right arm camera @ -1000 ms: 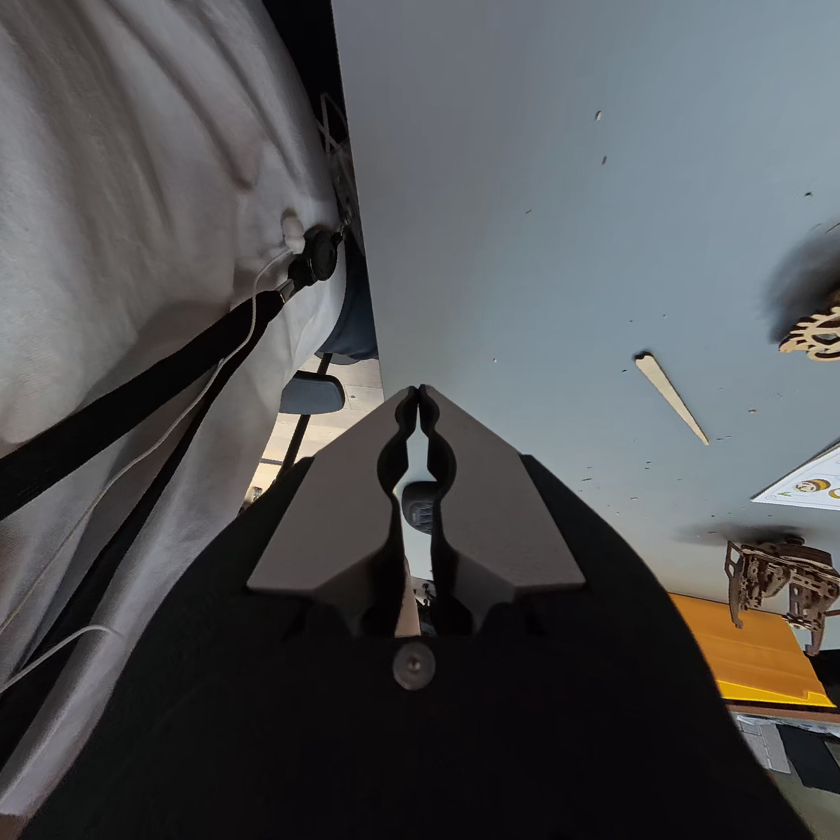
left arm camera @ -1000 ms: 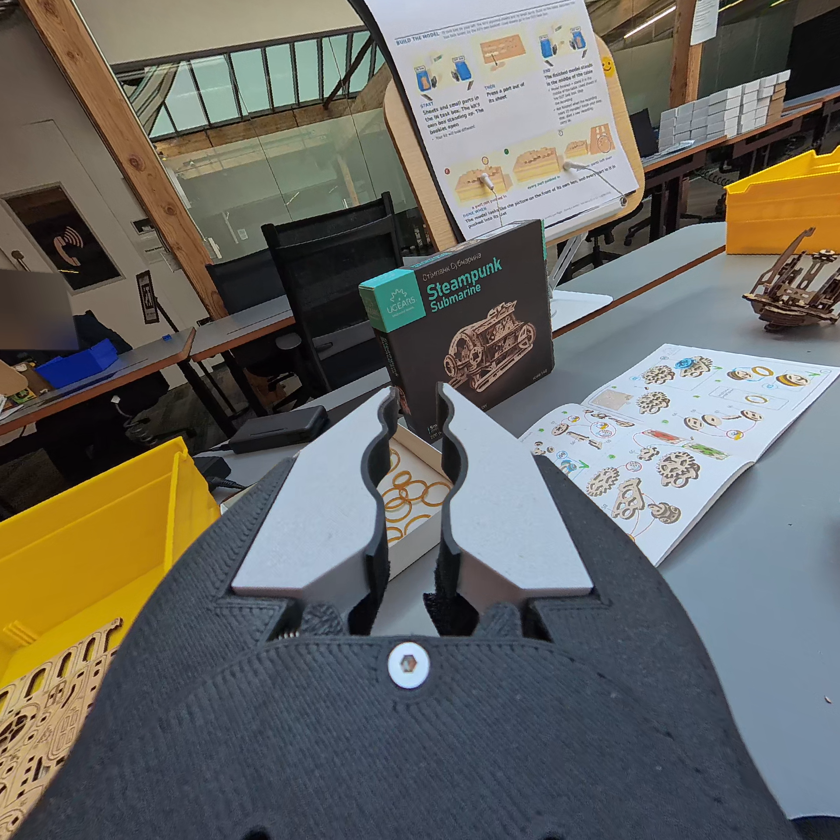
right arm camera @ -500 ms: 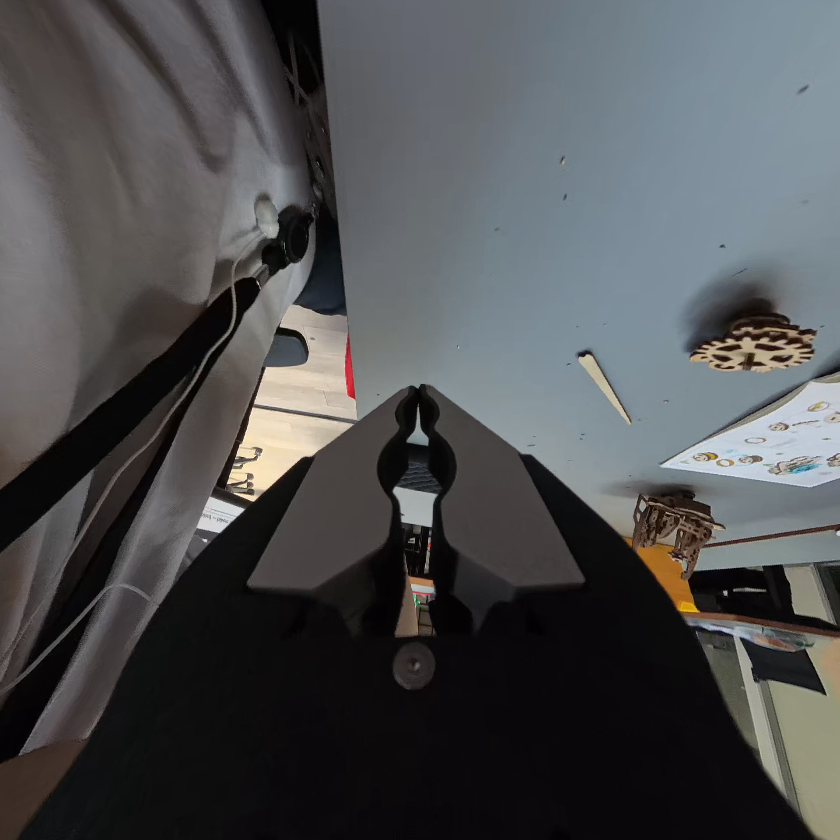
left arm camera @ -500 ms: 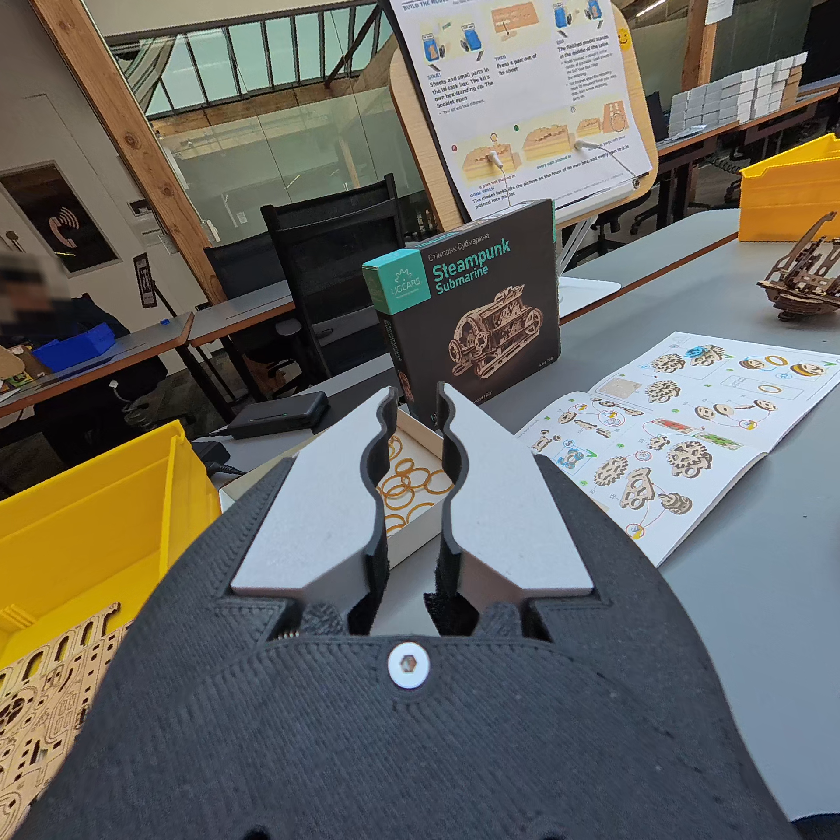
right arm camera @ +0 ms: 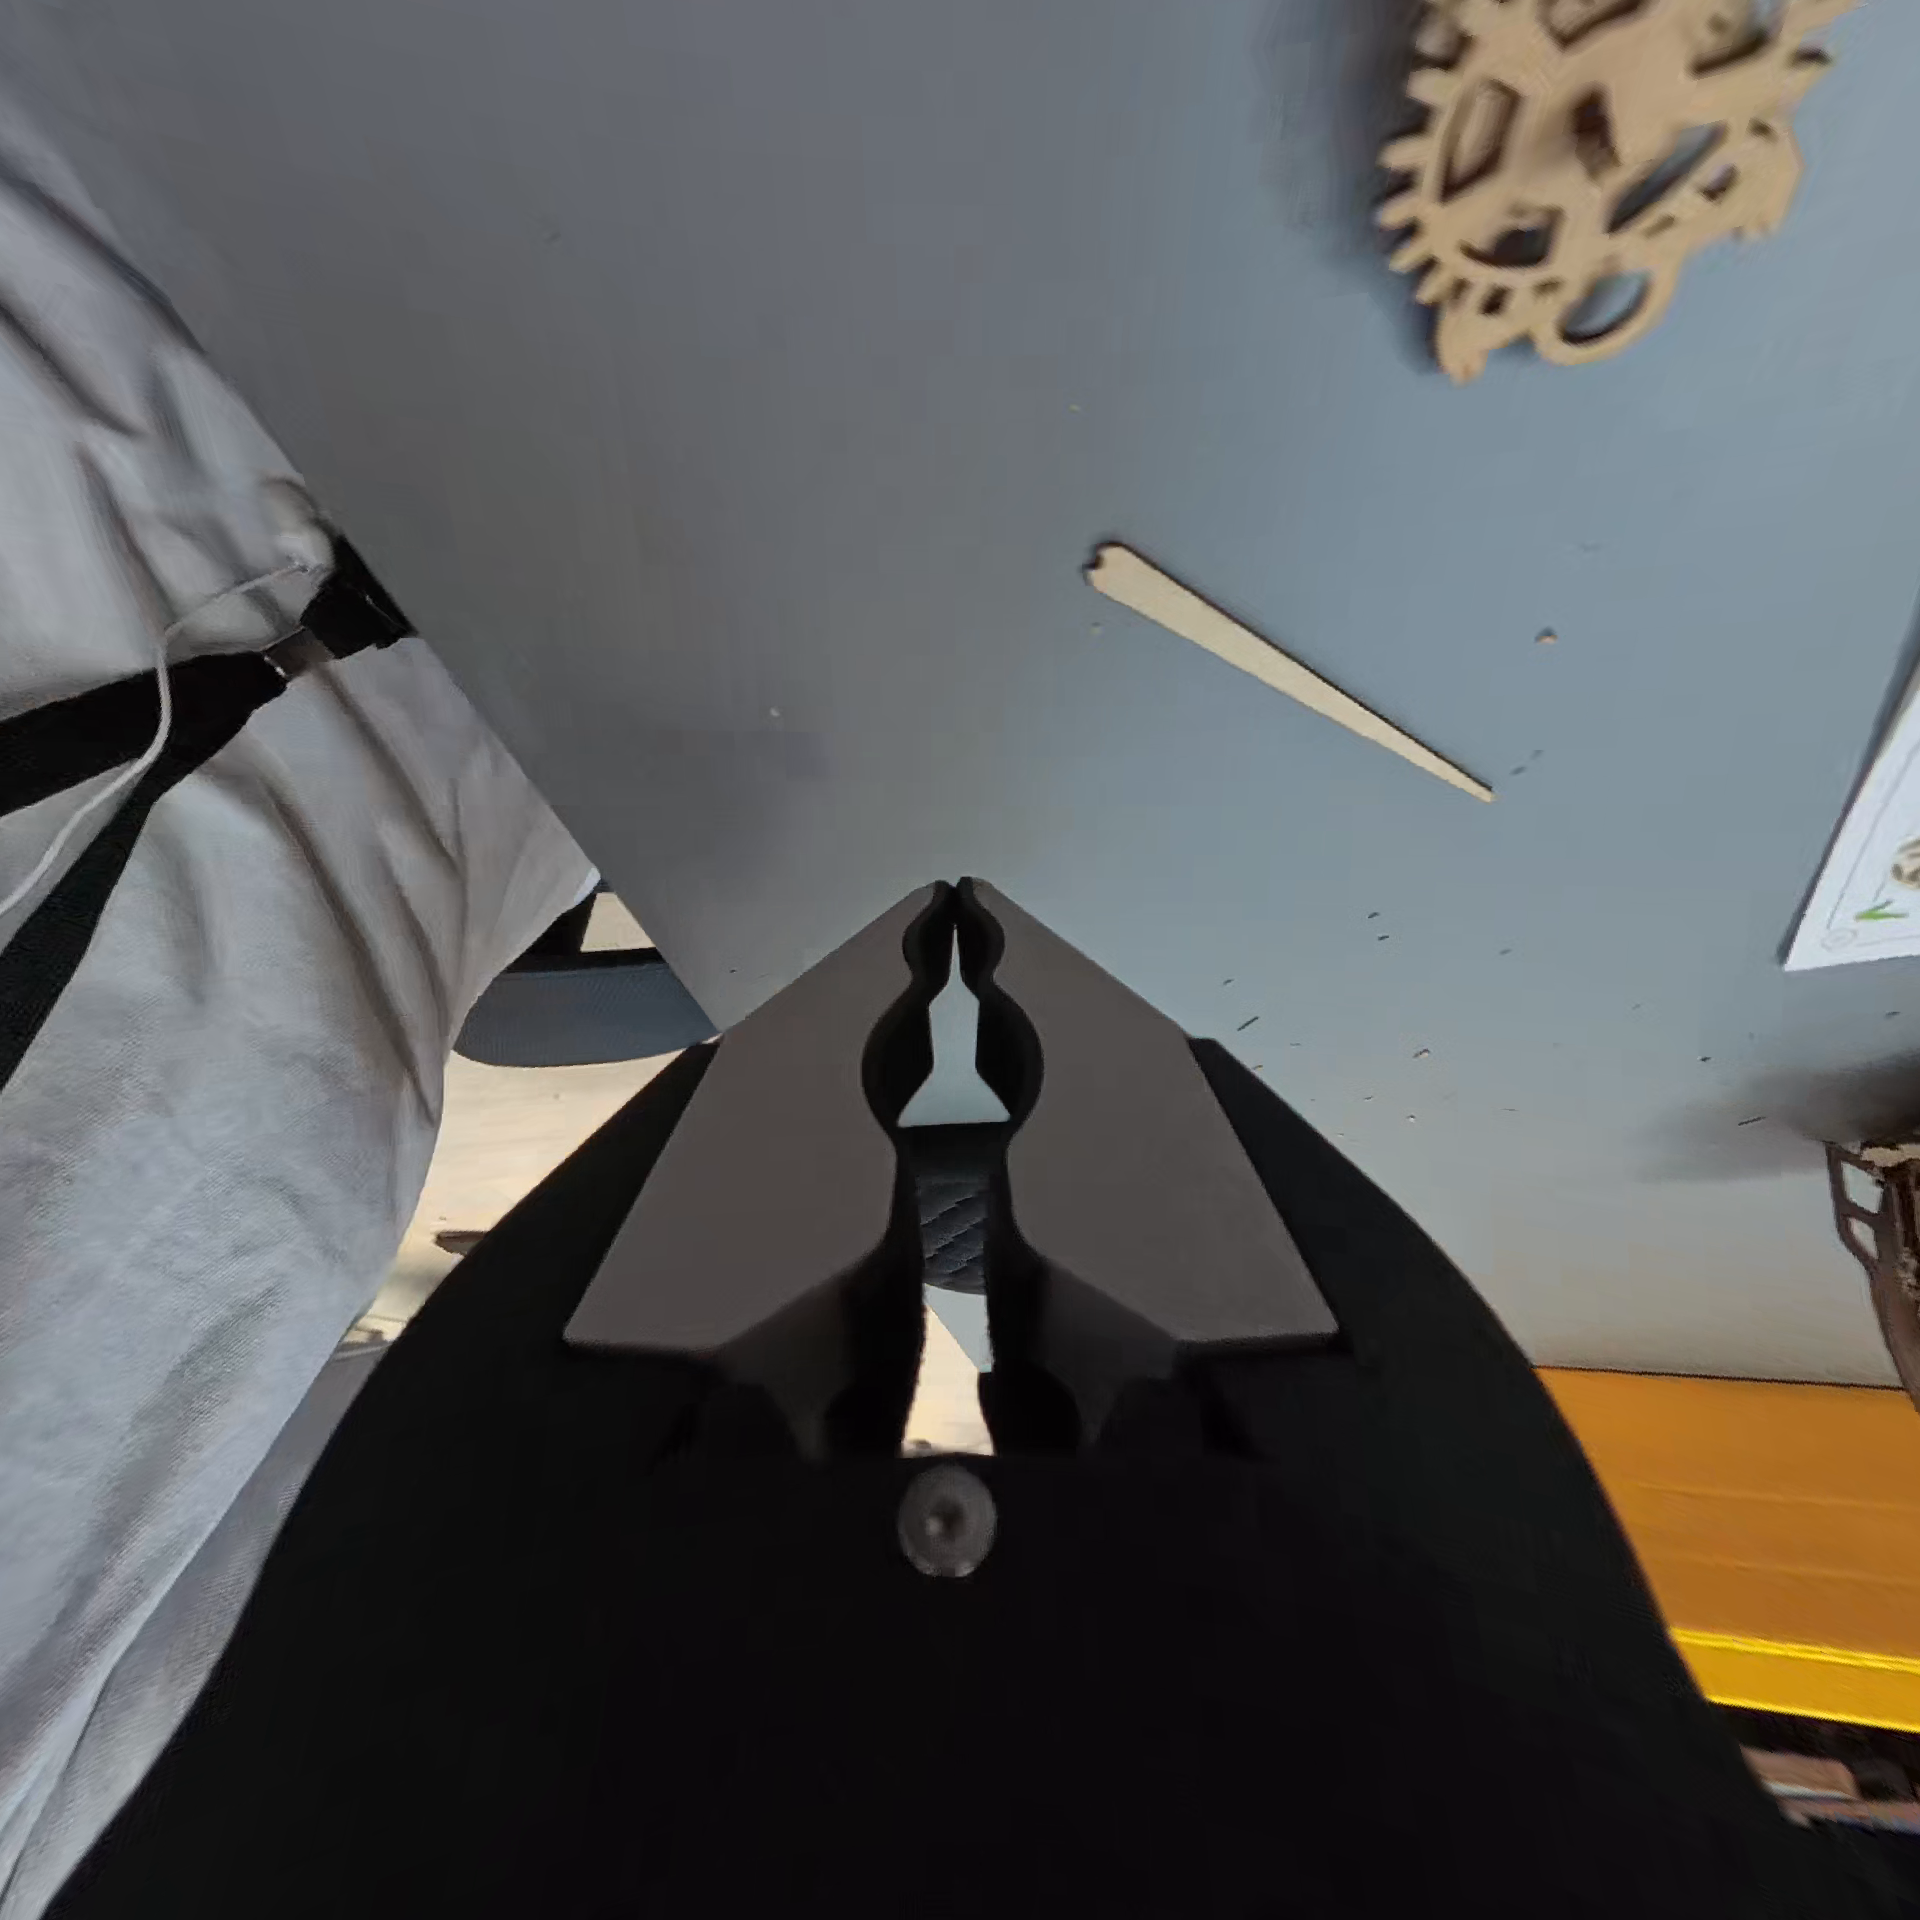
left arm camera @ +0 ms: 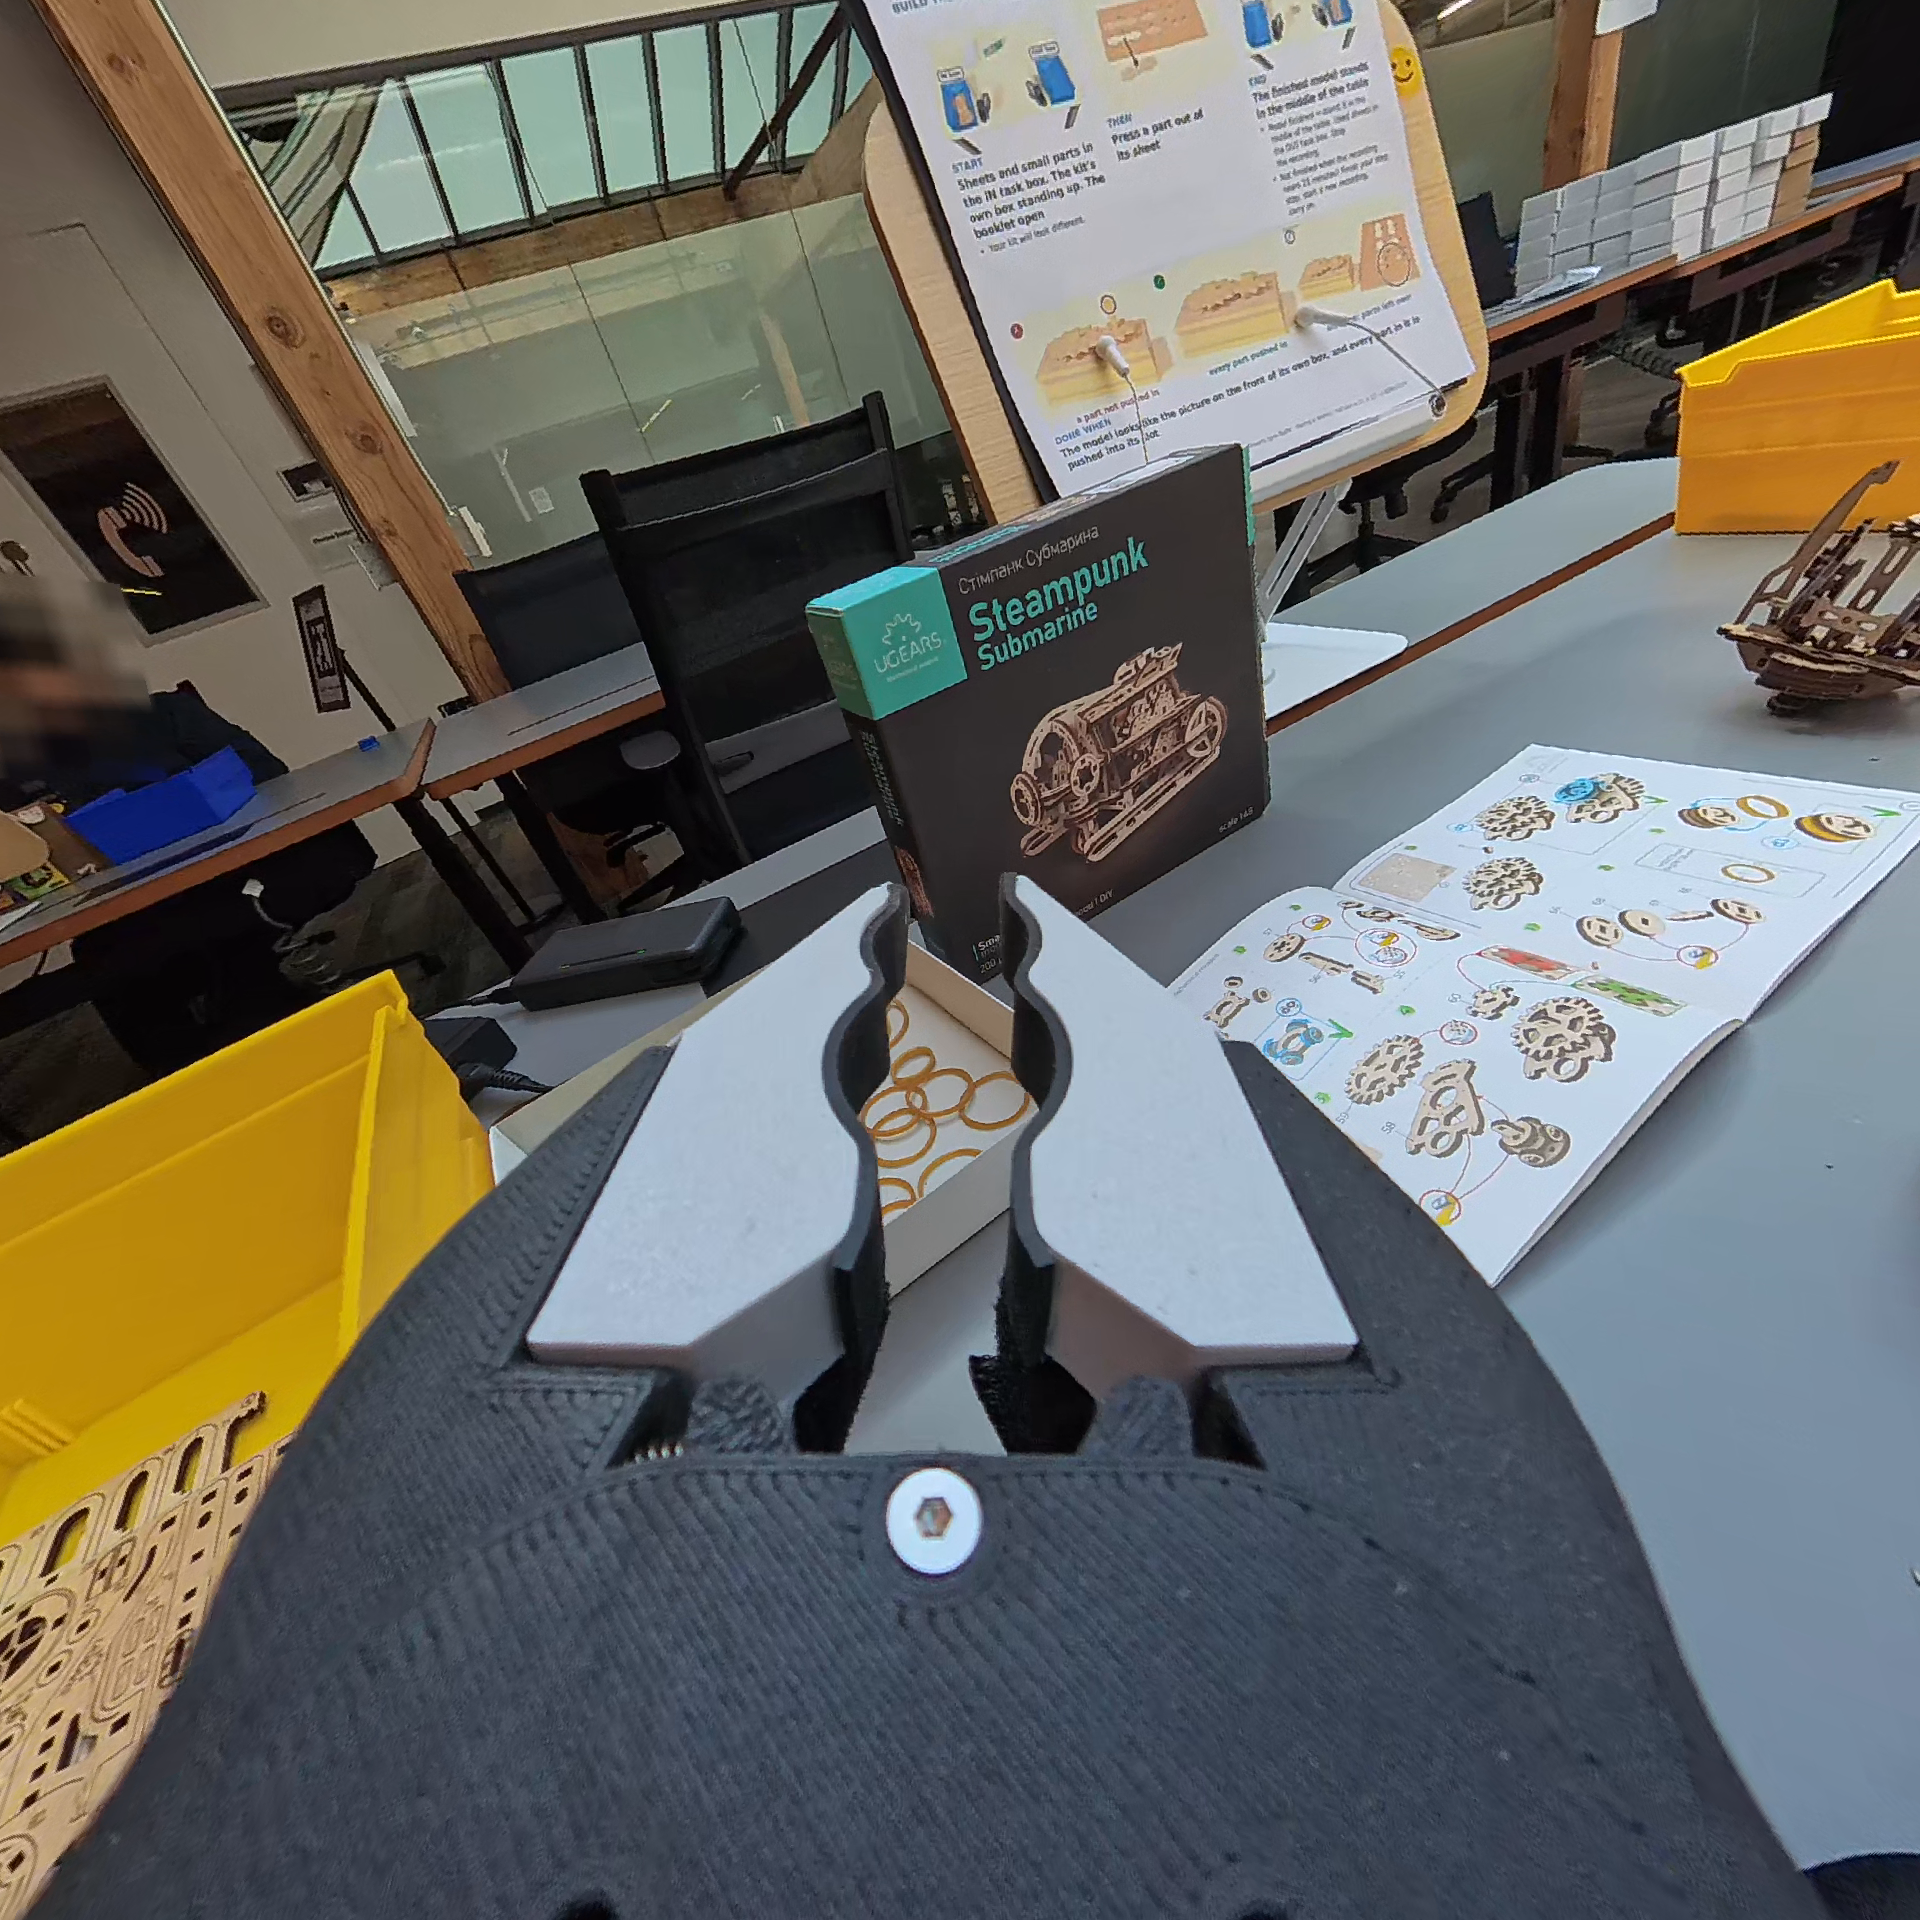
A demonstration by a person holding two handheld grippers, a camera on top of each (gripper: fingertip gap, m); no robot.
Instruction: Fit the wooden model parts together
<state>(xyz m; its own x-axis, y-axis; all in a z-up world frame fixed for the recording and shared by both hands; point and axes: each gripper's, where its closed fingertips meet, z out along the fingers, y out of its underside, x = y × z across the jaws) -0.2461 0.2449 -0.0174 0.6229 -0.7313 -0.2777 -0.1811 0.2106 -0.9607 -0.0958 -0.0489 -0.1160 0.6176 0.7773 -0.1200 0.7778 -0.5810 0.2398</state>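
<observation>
A: Which gripper is closer to a part?

B: The right gripper (right arm camera: pixel 956 883), fingers pressed together and empty. The wooden sliver (right arm camera: pixel 1288 673) lies on the bench (right arm camera: pixel 831 364) ahead to its right, running diagonally; the gear (right arm camera: pixel 1569 177) lies beyond.

A: And the left gripper (left arm camera: pixel 951 899)?

B: Parted, empty, over the rubber-band tray (left arm camera: pixel 961 992).

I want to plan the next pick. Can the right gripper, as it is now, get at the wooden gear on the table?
Probably yes. The wooden gear lies alone on the bare grey table, with only the thin wooden stick lying between, flat and apart. But the right gripper has its jaws closed and empty, so they must open first.
</observation>
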